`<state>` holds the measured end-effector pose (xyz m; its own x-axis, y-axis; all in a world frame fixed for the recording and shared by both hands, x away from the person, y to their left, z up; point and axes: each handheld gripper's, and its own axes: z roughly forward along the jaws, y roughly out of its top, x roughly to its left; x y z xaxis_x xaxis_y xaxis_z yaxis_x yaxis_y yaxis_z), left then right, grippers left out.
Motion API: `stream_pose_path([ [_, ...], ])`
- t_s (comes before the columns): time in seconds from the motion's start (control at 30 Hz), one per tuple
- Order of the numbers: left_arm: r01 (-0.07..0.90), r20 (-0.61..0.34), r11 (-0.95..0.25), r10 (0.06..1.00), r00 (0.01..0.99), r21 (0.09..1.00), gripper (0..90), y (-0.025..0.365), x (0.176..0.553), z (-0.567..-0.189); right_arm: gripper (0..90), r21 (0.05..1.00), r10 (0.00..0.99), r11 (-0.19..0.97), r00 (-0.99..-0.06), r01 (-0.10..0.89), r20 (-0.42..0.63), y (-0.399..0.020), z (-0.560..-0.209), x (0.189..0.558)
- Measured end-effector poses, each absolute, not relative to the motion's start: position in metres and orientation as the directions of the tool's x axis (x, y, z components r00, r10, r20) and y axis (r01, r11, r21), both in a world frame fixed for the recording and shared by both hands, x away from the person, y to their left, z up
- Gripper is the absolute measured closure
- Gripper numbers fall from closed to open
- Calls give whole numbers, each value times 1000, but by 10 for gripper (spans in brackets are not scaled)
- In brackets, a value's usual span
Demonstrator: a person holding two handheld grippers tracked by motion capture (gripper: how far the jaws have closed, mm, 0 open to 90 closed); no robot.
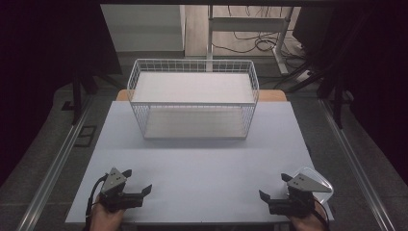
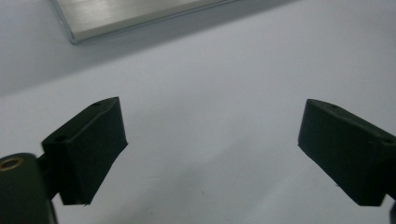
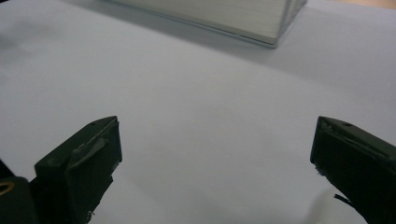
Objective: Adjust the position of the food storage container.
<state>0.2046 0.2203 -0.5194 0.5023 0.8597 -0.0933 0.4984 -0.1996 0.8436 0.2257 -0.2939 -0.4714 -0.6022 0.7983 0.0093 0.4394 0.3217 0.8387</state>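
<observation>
**Both grippers wide apart over bare table, basket at far side**

High view: person's hands come in from the bottom edge, one gripper each. Left gripper [image 1: 138,180] sits at the near-left corner of the white table [image 1: 202,163], jaws pointing inward toward the middle, spread wide, nothing between them. Right gripper [image 1: 273,185] sits at the near-right corner, jaws also pointing inward, spread wide, nothing held. The two grippers are well apart, with bare tabletop between them.

Just beside the right gripper, touching or partly under its grey plate, lies a clear plastic container [image 1: 318,179] at the table's near-right edge; hard to tell if it is a lid or a tub.

White wire basket [image 1: 192,98] stands upright at the far middle of the table, well apart from both grippers. It has a flat white base panel, and its inside looks bare.

Left gripper view: left gripper [image 2: 210,140] shows both black jaws wide, tabletop only in the gap; a strip of the basket's metal base edge [image 2: 140,16] at the top.

Right gripper view: right gripper [image 3: 215,154] jaws wide, bare tabletop in the gap; basket corner [image 3: 261,23] at upper right. Worn grey tape or pad on the jaw faces.

Beyond the table: dark floor, cables, a desk frame.
</observation>
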Motion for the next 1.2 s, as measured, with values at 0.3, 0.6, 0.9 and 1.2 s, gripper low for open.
stream_pose_path([
  [0.3, 506, -131, -180, 845, 519, 843, 45, 218, 205, -522, 0, 835, 801, 320, -599, 448, 14, -299, -471, 226],
  [0.6, 508, -70, -244, 851, 521, 826, 39, 213, 204, -523, 40, 806, 794, 351, -607, 477, 14, -296, -474, 227],
  [0.9, 505, -54, -258, 851, 522, 824, 39, 213, 204, -524, 445, 798, 797, 359, -604, 485, 9, -314, -462, 224],
  [1.2, 506, -56, -255, 852, 521, 824, 40, 214, 204, -524, 841, 782, 840, 383, -538, 492, -72, -354, -443, 214],
])
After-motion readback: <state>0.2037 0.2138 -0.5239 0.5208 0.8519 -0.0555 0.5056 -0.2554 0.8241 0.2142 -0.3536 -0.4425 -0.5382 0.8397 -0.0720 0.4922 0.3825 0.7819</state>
